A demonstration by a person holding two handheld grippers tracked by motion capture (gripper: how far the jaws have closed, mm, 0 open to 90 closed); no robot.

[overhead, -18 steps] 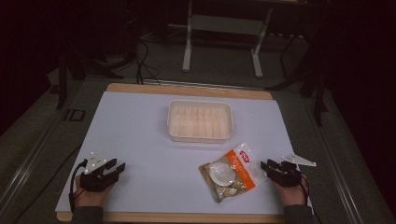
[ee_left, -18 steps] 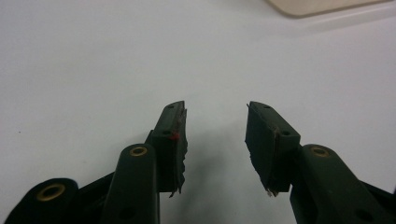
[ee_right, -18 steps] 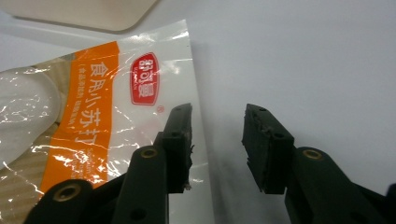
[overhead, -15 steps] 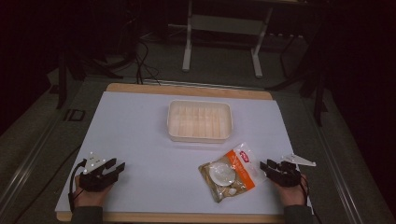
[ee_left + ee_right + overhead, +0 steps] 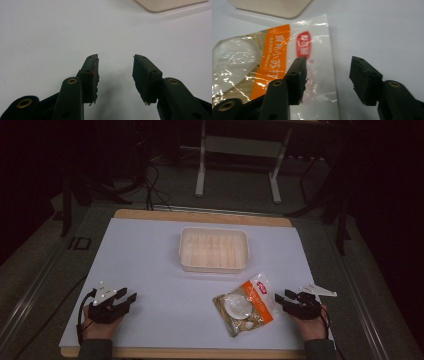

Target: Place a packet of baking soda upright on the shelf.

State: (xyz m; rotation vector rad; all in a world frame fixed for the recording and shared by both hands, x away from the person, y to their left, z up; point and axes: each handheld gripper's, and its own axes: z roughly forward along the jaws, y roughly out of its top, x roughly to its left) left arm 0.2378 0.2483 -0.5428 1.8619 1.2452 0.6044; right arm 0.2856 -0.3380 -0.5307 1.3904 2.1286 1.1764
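Note:
A clear plastic bag [image 5: 247, 305] with an orange band, a red label and pale round contents lies flat on the white table cover [image 5: 150, 260], near the front right. My right gripper [image 5: 283, 297] rests just right of it, jaws pointing left at the bag. In the right gripper view the bag [image 5: 274, 57] has its clear right edge lying below and between the jaws of that gripper [image 5: 328, 63], which stand apart and do not press on it. My left gripper [image 5: 128, 294] sits at the front left, open over bare cover [image 5: 115, 62].
An empty, shallow cream tray [image 5: 214, 266] stands at the middle of the table, its corner visible in both gripper views [image 5: 165, 3] [image 5: 272, 7]. Beyond the wooden far edge [image 5: 200, 215] are a metal stand [image 5: 235, 170] and floor cables [image 5: 150, 185].

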